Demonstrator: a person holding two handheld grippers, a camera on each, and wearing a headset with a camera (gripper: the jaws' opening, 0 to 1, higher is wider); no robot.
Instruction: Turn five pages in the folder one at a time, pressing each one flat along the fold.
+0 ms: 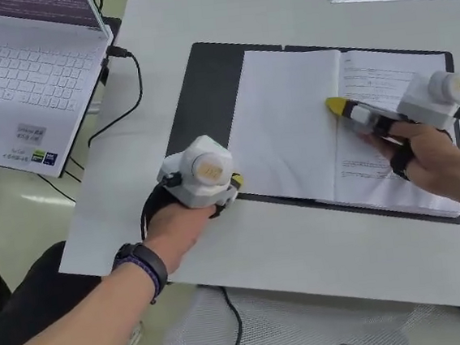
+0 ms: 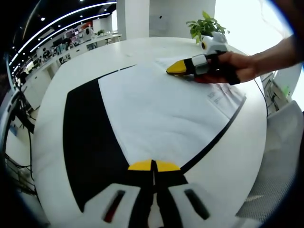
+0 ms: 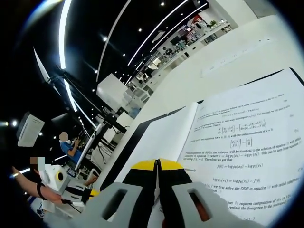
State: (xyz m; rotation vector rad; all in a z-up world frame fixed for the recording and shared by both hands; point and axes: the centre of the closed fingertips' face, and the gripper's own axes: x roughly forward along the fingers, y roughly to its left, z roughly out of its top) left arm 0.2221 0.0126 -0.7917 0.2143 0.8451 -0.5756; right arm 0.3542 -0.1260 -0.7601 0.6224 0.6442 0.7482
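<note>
On the far right of the surface (image 1: 302,247) the folder (image 1: 206,93) is laid open; the right gripper (image 1: 336,107) is set on its fold, the left gripper (image 2: 154,166) at its near edge, each with jaws closed together.

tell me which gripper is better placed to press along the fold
Right. The right gripper, shut, has its yellow tips at the fold of the white pages; the left gripper sits at the black folder's near edge.

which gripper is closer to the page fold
Right. The right gripper sits right at the fold; the left gripper is off at the near corner of the blank page.
</note>
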